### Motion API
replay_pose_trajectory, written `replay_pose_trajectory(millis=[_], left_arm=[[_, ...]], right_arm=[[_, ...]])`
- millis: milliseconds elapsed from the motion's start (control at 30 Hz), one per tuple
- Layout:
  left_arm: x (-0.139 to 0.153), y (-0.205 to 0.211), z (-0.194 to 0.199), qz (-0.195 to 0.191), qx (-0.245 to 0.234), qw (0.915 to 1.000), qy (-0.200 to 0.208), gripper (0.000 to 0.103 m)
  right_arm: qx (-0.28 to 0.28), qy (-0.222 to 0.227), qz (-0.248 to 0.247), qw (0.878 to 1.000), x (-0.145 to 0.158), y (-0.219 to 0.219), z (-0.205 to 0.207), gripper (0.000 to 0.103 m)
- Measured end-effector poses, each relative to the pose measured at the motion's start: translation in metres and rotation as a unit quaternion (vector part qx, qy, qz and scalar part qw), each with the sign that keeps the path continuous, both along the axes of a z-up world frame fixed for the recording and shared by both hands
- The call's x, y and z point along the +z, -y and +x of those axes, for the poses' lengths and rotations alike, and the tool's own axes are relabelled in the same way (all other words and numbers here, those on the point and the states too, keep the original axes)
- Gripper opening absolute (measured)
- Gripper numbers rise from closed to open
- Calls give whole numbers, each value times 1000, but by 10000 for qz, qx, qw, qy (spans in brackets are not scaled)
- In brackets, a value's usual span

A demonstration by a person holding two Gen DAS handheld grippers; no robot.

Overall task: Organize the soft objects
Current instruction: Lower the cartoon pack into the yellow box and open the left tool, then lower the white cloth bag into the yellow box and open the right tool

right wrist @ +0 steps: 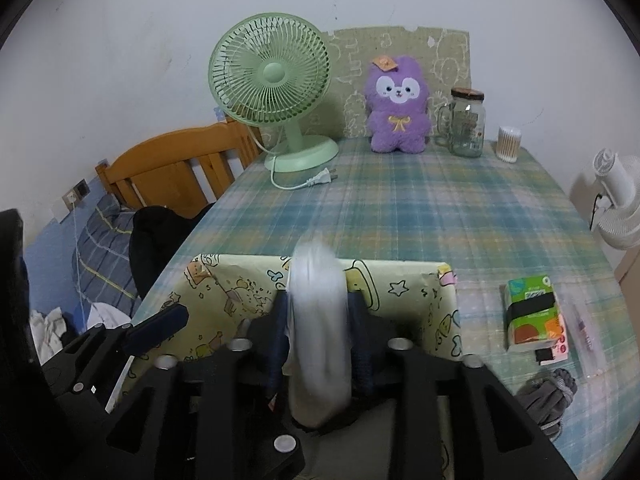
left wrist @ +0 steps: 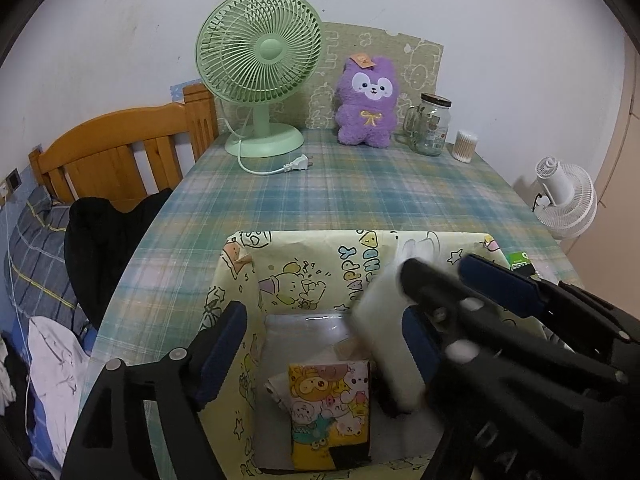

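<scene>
White soft bundle [right wrist: 318, 332], motion-blurred: your right gripper [right wrist: 320, 344] is clamping it between its jaws, over the yellow cartoon-print box [right wrist: 404, 280]. Your left gripper [left wrist: 320, 344] is hovering with jaws wide apart; directly between and below them, inside the box, a cartoon-print packet [left wrist: 330, 412] is lying on a clear-wrapped pack [left wrist: 304, 328]. Right of the clamped jaws, a green tissue pack [right wrist: 532, 312] and grey fabric [right wrist: 550, 396] are sitting on the plaid tabletop [right wrist: 400, 208].

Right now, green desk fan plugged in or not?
Unplugged. The green fan has its cord looped on the tablecloth, and the plug lies loose beside the base.
</scene>
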State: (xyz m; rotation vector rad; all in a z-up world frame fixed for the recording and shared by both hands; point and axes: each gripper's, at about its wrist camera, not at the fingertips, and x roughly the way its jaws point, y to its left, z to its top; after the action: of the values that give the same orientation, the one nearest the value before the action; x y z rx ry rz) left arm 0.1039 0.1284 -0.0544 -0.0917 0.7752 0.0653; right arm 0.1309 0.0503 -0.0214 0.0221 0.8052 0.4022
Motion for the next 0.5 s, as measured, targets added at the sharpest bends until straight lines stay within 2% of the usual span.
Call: replay_pose_trajectory(millis=[33,267,500], left_arm=[[0,0,0,6,-1,10000,2,85],[3,3,-5,-31,32,10000,59,92],[10,13,-10,-14,-65,9998,201,96]], right_arm=[[-17,1,9,10000,0,1,0,61],[-78,176,-88,9998,7,5,-7,78],[-259,353,-176,9989,16,18,-15,87]])
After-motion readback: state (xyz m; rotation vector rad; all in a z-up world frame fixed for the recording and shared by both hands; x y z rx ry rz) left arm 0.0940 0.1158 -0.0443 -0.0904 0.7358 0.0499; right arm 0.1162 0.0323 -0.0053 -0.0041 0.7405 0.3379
